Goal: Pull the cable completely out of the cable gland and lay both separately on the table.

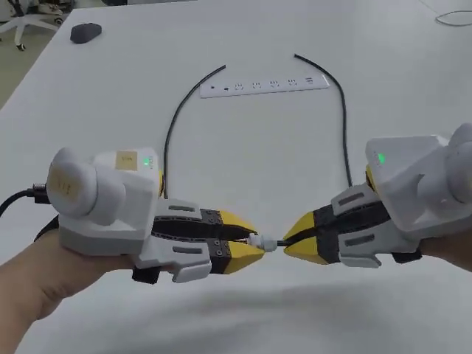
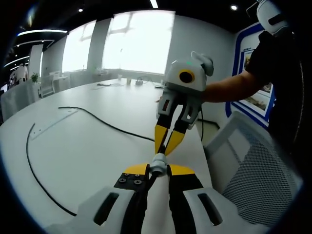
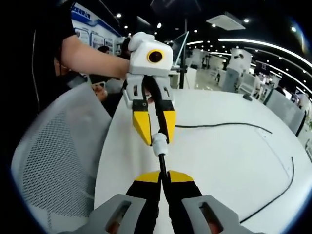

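Two grippers meet tip to tip above the white table [image 1: 243,155]. My left gripper [image 1: 254,244] is shut on a small white cable gland [image 1: 265,242]; the gland [image 2: 158,163] sits between the yellow tips of my left gripper [image 2: 157,168]. My right gripper [image 1: 287,240] is shut on the black cable [image 1: 280,241] just beside the gland. In the right gripper view the cable [image 3: 162,163] runs from my right gripper [image 3: 163,176] into the gland [image 3: 159,144]. Long slack strands of cable [image 1: 168,144] lie curved on the table behind both grippers.
A white power strip [image 1: 265,85] lies at the far middle of the table, and a dark mouse [image 1: 86,32] at the far left. A mesh chair [image 2: 253,165] stands close behind the table's near edge. A person's hands hold both grippers.
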Action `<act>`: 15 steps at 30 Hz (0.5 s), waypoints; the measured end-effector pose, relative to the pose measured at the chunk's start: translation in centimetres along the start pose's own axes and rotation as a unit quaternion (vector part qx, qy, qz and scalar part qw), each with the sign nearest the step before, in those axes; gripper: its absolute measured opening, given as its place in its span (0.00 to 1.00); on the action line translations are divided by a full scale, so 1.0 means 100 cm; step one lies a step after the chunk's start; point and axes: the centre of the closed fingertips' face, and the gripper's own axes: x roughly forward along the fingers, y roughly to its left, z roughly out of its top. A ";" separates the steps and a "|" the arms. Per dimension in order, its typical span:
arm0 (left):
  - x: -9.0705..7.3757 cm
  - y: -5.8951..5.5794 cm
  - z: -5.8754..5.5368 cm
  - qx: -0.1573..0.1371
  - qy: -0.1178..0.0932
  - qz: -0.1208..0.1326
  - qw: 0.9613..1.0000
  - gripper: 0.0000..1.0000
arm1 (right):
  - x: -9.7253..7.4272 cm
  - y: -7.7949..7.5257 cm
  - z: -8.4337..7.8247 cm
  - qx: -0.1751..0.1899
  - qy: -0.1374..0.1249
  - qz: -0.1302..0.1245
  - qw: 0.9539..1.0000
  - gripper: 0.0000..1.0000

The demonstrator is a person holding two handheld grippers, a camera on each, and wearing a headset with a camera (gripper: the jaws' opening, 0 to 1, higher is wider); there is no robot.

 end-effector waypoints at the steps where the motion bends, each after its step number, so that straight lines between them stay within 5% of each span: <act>1: -0.001 -0.001 0.000 0.000 -0.001 0.001 1.000 0.15 | -0.003 0.000 -0.003 0.003 0.004 -0.007 1.000 0.00; 9: 0.000 -0.008 -0.001 0.015 0.008 0.002 1.000 0.14 | -0.028 -0.001 -0.031 0.031 0.027 -0.041 0.998 0.00; 15: -0.007 -0.007 0.002 0.006 0.005 0.015 1.000 0.14 | -0.051 -0.009 -0.055 0.073 0.041 -0.085 0.993 0.00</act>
